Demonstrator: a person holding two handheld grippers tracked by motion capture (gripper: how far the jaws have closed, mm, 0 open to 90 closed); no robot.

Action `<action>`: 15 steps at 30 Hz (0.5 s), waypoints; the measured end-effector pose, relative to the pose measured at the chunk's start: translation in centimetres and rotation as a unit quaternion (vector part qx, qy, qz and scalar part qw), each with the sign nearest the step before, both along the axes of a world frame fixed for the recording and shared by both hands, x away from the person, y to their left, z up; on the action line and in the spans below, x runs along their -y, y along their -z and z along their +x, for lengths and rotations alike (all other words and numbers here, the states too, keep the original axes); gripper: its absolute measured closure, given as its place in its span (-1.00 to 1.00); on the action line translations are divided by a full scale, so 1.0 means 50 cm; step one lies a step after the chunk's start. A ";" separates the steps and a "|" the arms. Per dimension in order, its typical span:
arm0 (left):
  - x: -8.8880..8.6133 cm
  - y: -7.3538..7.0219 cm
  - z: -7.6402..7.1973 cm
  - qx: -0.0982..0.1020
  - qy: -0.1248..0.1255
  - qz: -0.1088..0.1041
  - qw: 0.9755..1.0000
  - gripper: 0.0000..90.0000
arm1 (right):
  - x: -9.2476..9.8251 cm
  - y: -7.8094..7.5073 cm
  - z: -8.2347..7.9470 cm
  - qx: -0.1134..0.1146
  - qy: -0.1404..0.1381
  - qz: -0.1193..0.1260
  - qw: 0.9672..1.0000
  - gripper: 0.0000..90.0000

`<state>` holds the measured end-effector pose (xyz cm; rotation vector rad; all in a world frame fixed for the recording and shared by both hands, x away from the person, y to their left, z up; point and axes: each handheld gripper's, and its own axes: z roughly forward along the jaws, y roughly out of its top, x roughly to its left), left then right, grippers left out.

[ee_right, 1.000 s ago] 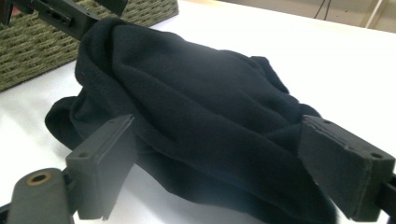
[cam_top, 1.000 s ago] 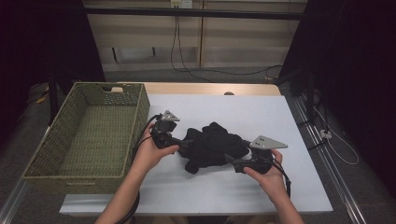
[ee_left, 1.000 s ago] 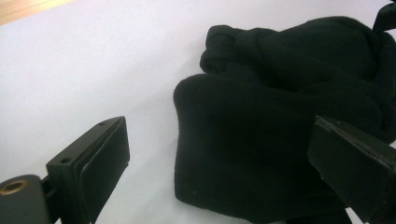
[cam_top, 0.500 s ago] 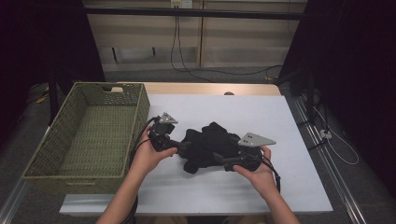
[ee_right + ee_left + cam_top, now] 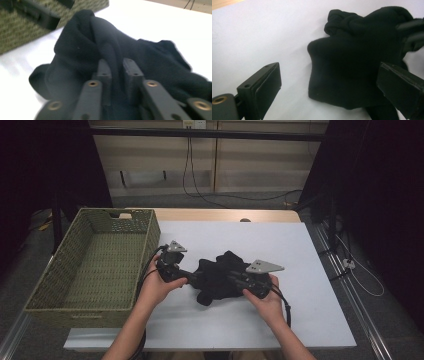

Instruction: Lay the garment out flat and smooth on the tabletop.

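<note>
This is looking like a lab or recording studio rather than a home. Black curtains point(image 5: 45, 165) are hanging at the upper left and right of the frame, closing in a work table point(image 5: 300, 270) covered with a plain white sheet. Cables point(image 5: 200, 185) are running down a bare panelled wall point(image 5: 250, 165) at the top centre, and more wiring point(image 5: 360, 275) is trailing along the floor at the right. Metal rails point(image 5: 350, 300) are running along the table's edges, and a dark bar point(image 5: 210, 134) is crossing the top.
</note>
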<state>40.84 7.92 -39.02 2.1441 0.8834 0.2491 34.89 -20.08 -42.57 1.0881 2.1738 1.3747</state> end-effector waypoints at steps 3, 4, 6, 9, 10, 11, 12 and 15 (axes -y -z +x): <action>0.003 0.006 0.005 -0.005 -0.003 0.000 1.000 -0.87 | 0.034 -0.007 0.003 -0.004 0.014 0.020 1.000 0.84; 0.004 0.008 0.007 -0.005 -0.002 0.002 1.000 -0.86 | 0.047 -0.009 0.003 -0.006 0.021 0.028 0.999 0.84; 0.008 0.011 0.010 -0.006 -0.003 0.002 1.000 -0.87 | 0.074 -0.011 0.002 -0.005 0.042 0.041 0.998 0.84; 0.016 0.016 0.013 -0.007 0.003 0.007 1.000 -0.87 | 0.111 -0.009 -0.002 -0.010 0.070 0.058 0.996 0.84; 0.019 0.018 0.013 -0.010 0.006 0.007 1.000 -0.86 | 0.119 -0.006 -0.003 -0.011 0.079 0.054 0.995 0.84; 0.023 0.021 0.012 -0.009 0.007 0.006 1.000 -0.86 | 0.127 -0.003 -0.004 -0.013 0.086 0.052 0.995 0.84; 0.027 0.024 0.011 -0.012 0.009 0.007 1.000 -0.86 | 0.134 0.002 -0.004 -0.018 0.091 0.055 0.994 0.84; 0.034 0.028 0.008 -0.013 0.017 0.011 1.000 -0.86 | 0.150 0.010 -0.004 -0.030 0.109 0.049 0.992 0.85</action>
